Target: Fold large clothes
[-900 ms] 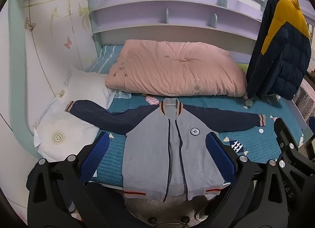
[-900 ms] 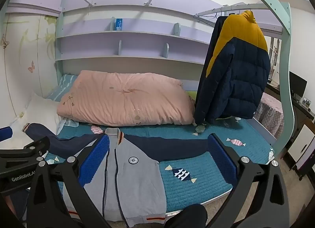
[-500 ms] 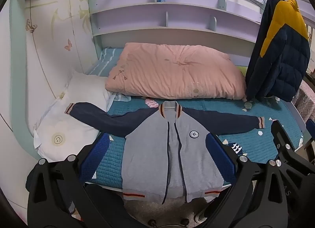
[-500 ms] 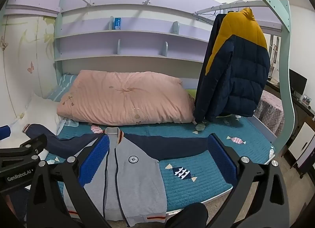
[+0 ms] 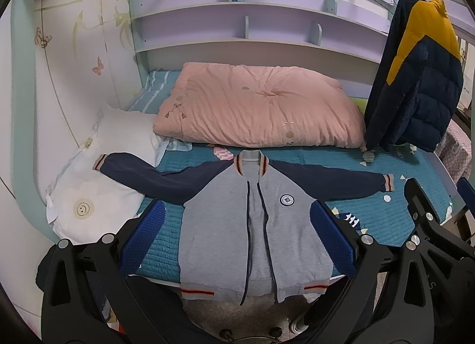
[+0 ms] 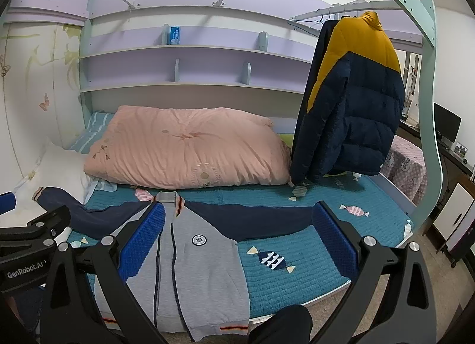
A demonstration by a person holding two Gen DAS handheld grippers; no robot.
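A grey jacket with navy sleeves lies flat, front up, on the teal bedspread, both sleeves spread wide and its hem hanging over the near bed edge. My left gripper hovers open in front of the jacket's body, nothing between its blue pads. My right gripper is open too, held above the jacket's right sleeve and clear of the cloth. The right gripper's black frame shows at the right edge of the left wrist view.
A pink duvet is piled behind the jacket. White pillows lie at the left, under the left cuff. A navy and yellow puffer coat hangs at the bed's right end. Shelves line the back wall. Floor lies below the bed edge.
Both grippers have drifted slightly back and up from the bed, so the jacket sits a little higher in the left wrist view. Jaws stay wide; the jacket has not moved.
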